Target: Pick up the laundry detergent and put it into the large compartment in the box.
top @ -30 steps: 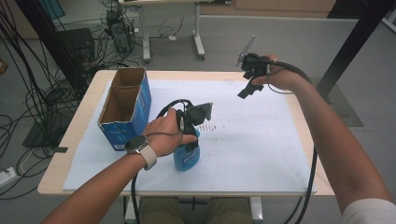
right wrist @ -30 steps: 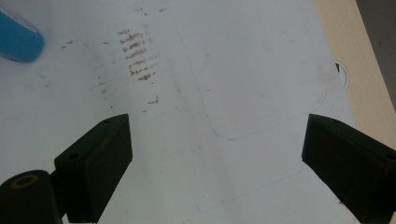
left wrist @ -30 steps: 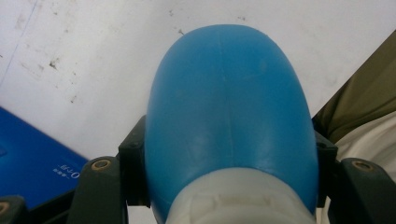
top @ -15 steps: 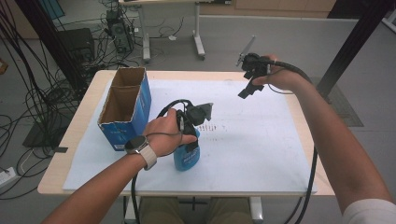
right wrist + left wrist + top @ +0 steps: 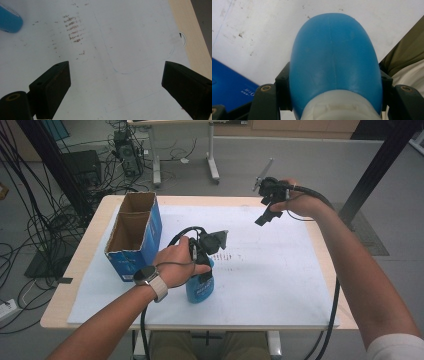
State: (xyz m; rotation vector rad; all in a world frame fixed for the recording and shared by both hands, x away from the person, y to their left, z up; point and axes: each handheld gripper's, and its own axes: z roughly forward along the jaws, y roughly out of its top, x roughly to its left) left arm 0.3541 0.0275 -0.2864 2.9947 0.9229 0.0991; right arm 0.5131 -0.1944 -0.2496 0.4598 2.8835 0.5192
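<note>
Left gripper clamped on a blue bottle, one black jaw on each side of it, just above the white neck in the left gripper view. Bottle standing upright on the white sheet, near the front middle of the table. White writing on its front label, too small to read. Right gripper held up in the air over the far right part of the sheet, jaws spread wide with nothing between them. Brown smudge marks and thin pen lines on the sheet in the right gripper view. Open blue box standing at the left, well apart from the bottle; tiny white print on the box up close, not readable.
</note>
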